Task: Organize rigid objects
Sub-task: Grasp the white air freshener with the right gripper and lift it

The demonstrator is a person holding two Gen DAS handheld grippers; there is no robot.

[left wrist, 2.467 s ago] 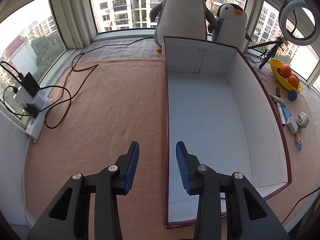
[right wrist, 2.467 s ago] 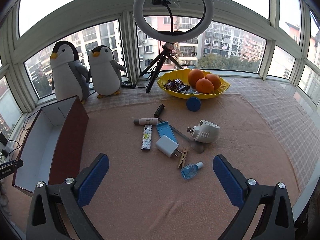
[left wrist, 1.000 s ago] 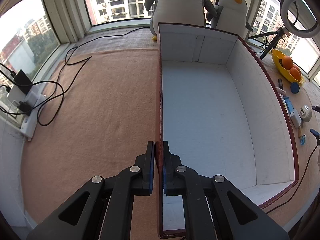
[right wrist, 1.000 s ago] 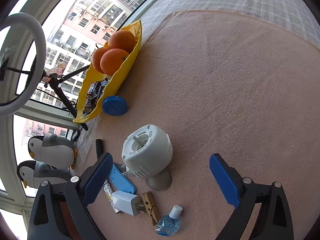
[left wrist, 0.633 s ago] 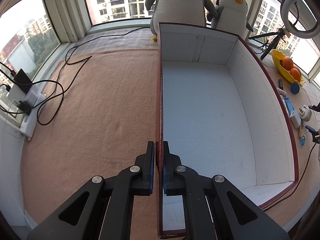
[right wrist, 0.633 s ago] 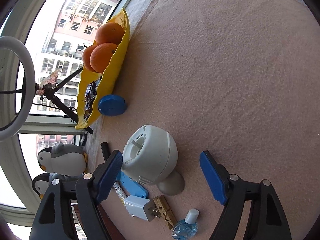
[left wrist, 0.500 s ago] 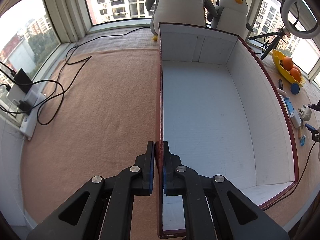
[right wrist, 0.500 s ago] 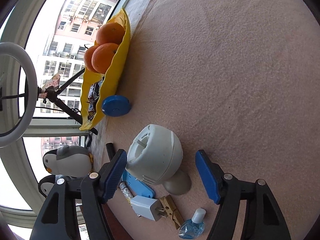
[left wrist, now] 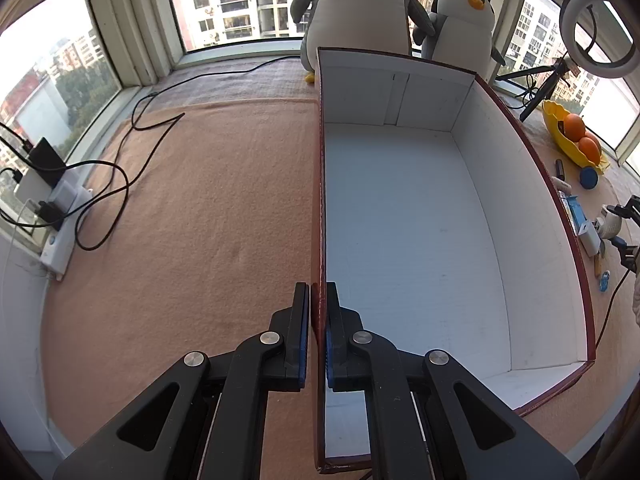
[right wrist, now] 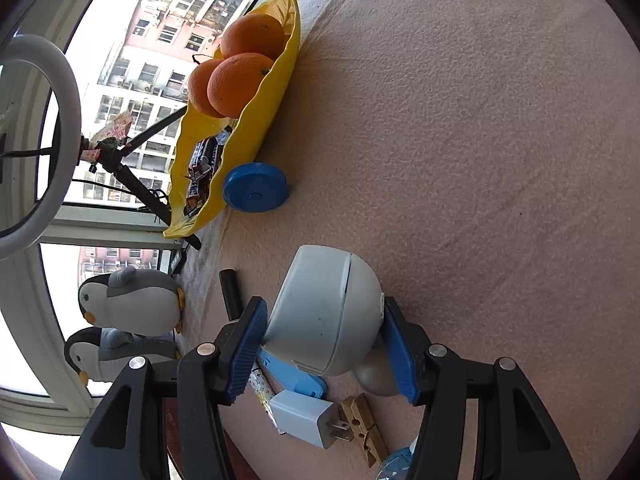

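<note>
Fingers of the left gripper [left wrist: 318, 304] reach level and forward, pressed together on the near stretch of the box [left wrist: 516, 216] left wall, 1 pad on each face. Rolled sideways, the right gripper [right wrist: 326, 344] pinches the rounded white plug-in device [right wrist: 324, 312] between its 2 blue pads on the peach cloth [right wrist: 460, 120]. Only the right wrist view shows the white charger [right wrist: 302, 418], clothespin [right wrist: 364, 424] and blue case [right wrist: 292, 376] crowded under that device; only the left shows the box's bare white floor. Open cloth lies beyond the device, toward the blue disc [right wrist: 254, 192] and yellow dish [right wrist: 248, 120].
</note>
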